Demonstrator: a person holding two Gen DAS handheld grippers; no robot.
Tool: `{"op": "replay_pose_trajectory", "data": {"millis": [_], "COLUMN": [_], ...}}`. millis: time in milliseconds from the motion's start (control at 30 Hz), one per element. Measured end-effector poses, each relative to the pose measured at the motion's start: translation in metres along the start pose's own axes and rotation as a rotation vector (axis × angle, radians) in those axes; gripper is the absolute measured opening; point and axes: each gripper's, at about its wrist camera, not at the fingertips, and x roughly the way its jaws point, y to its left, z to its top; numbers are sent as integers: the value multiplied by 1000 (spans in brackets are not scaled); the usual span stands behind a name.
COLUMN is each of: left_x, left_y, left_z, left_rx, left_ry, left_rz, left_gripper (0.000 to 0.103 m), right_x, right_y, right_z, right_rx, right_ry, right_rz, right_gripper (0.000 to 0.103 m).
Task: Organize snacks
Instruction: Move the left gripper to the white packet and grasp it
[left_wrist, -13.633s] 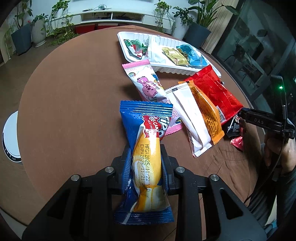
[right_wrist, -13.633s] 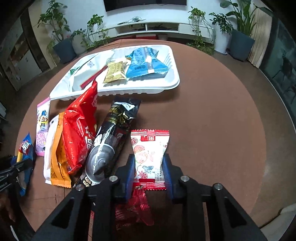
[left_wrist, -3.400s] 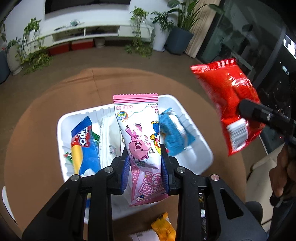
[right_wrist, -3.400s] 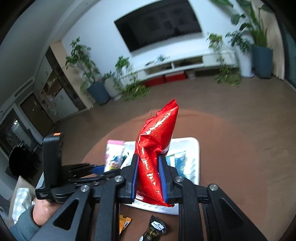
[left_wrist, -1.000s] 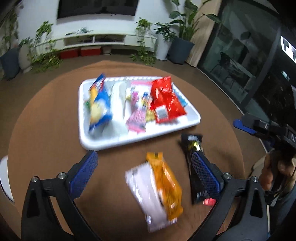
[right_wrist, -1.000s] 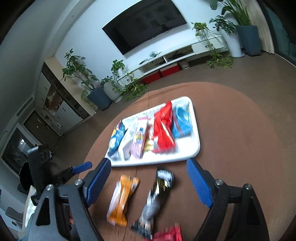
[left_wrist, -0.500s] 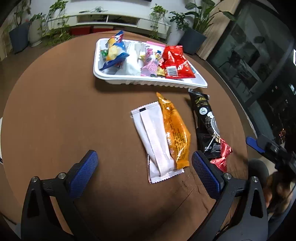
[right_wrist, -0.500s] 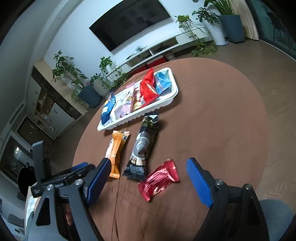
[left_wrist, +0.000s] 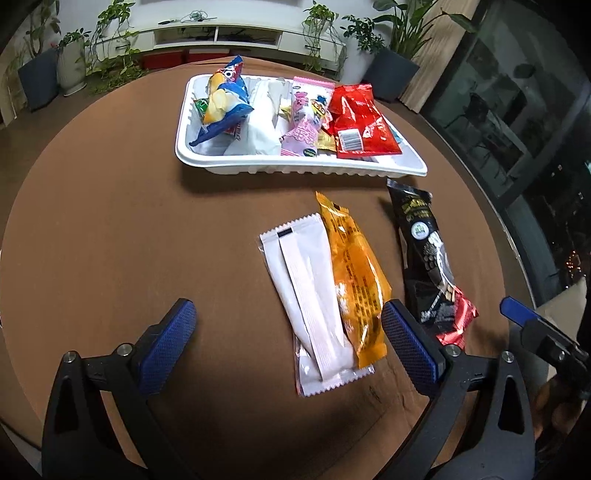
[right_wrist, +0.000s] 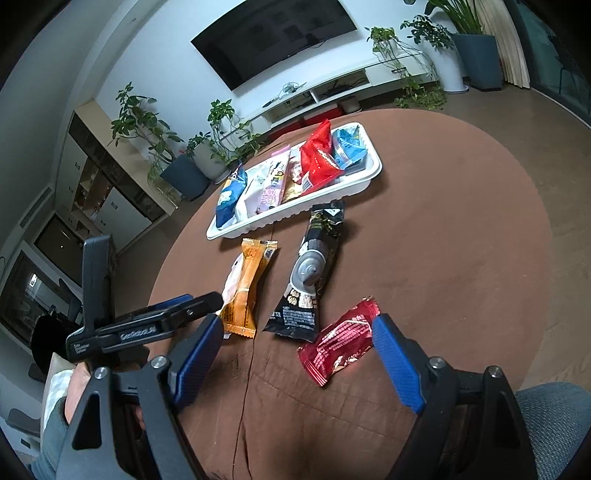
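Emptying since earlier, both grippers (left_wrist: 288, 332) open, red bag (left_wrist: 356, 122) trayed

Round brown table (right_wrist: 461, 229) before a white wall with mounted television (right_wrist: 275, 38), low white console (left_wrist: 218, 35), potted plants (right_wrist: 147, 125), dark windows (left_wrist: 517, 122) at right

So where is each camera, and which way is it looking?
Left wrist view: sits on the left claw, open, looking down along it at the white packet and orange packet; the right claw's blue tip shows at the right edge.
Right wrist view: sits on the right claw, open, facing the small red packet; the left claw and a hand show on its left.
Both share the white tray, black packet and brown table.
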Motion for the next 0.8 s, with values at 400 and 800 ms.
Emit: {"op": "replay_pose_trajectory", "data": {"millis": [400,800], "left_x": [19,26], "left_y": [3,-9], "left_z": [10,12], "left_rx": [6,75], "left_ry": [24,34], "left_rz": [28,93], "left_gripper": [79,68], "right_x": [0,0], "right_y": [3,2], "right_z": [0,-3], "right_rx": [-2,-5], "right_ry": [18,31], "right_rz": [4,-7], "right_gripper": [82,78]}}
